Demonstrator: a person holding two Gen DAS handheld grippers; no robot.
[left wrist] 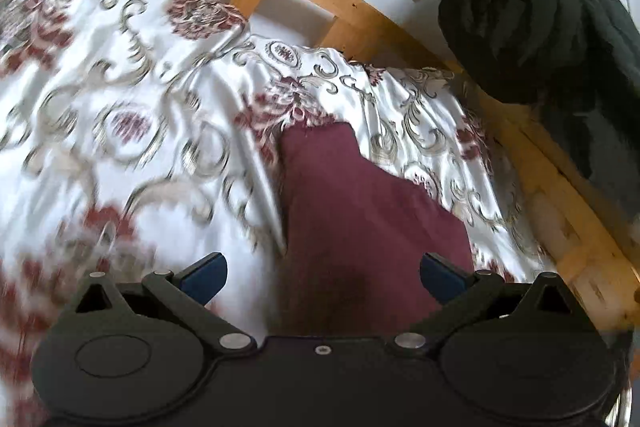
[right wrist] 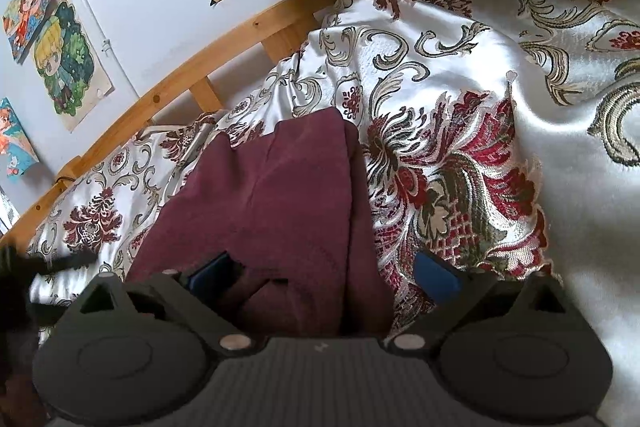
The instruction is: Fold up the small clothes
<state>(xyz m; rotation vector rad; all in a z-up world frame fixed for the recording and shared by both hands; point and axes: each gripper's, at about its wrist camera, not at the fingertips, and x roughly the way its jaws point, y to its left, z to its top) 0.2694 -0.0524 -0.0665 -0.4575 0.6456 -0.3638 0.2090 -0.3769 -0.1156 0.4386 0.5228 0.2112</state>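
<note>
While both tongs — left (left wrist: pixel 323 277), right (right wrist: pixel 326 277) — gape over the maroon garment (right wrist: pixel 276 195) on the bedspread (right wrist: pixel 460 39), next: pinch its 6 o'clock hem, fold twd 12.

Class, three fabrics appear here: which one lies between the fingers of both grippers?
The plain maroon garment, lying on the patterned white satin bedspread. The black fabric bundle hangs by the wooden bed rail, away from both.
</note>
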